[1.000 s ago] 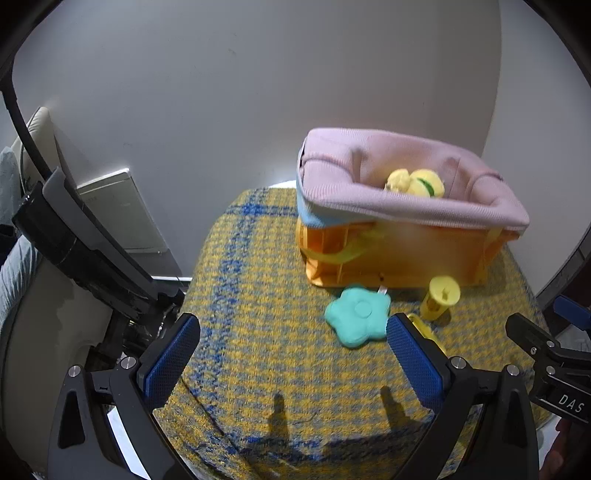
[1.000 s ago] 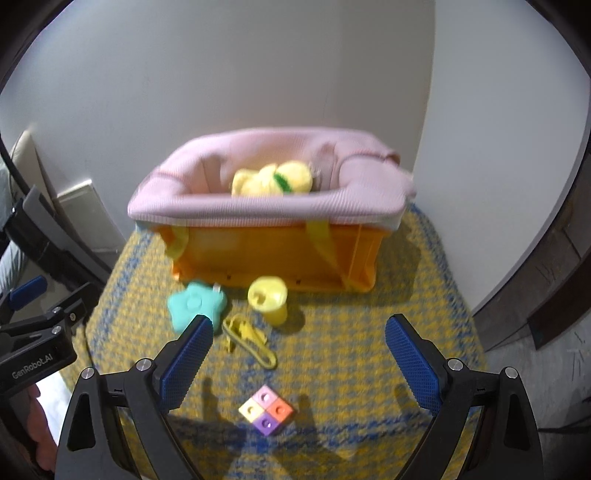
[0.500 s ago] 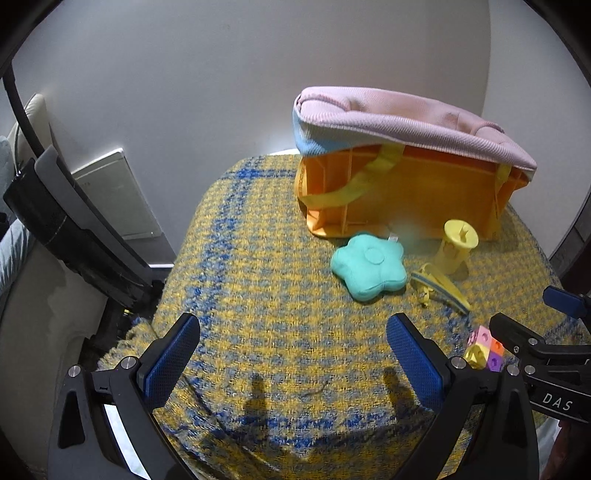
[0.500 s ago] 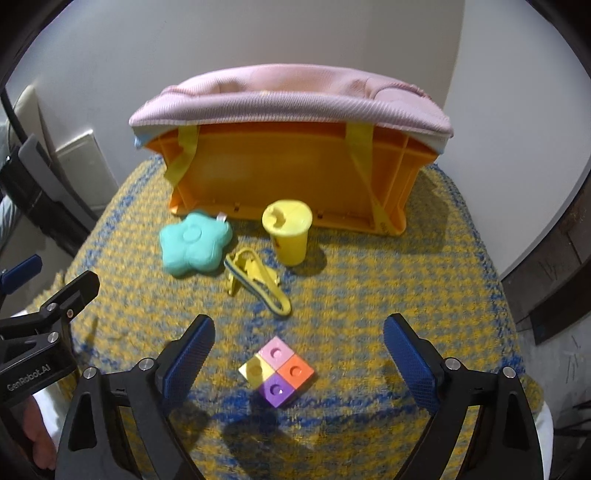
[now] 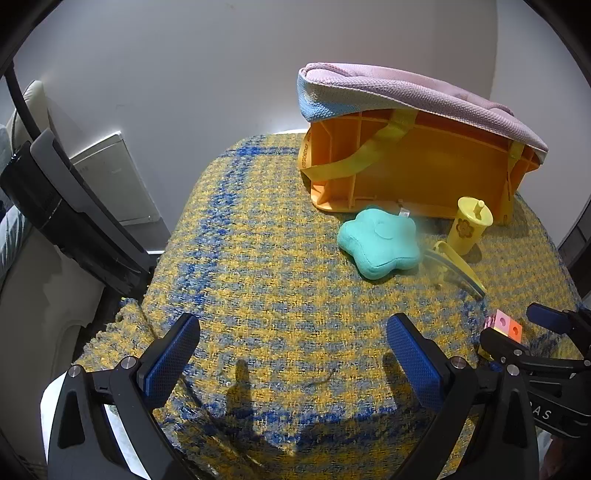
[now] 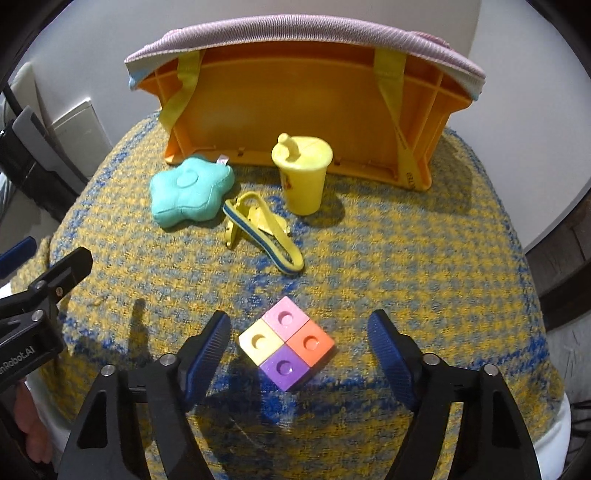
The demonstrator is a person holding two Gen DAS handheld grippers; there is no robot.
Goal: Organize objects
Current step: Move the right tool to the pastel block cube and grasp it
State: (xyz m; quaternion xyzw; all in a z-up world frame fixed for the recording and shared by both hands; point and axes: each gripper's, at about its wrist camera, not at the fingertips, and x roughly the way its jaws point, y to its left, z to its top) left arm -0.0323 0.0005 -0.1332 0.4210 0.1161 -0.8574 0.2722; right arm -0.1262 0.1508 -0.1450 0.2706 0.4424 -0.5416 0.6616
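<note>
Fingers point(image 6: 207, 343) of the right gripper point(image 6: 297, 345), lowered since a second ago, are being closed around the 4-colour block point(image 6: 286, 343), untouched at 6 o'clock from the orange basket point(image 6: 295, 110) on the tabletop point(image 6: 406, 258), while the left gripper point(image 5: 291, 354) is held wide and empty.

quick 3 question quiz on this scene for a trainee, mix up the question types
1. True or false: the yellow cup lies on its side.
2. Which thing lies between the right gripper's closing jaws? A) teal flower cushion B) four-colour block C) yellow strap
3. Fill in: the orange bin wears a ___ fabric liner over its rim.

Key: 1 false, it stands upright. 2 B, not yet touched by the pads. 3 pink.
</note>
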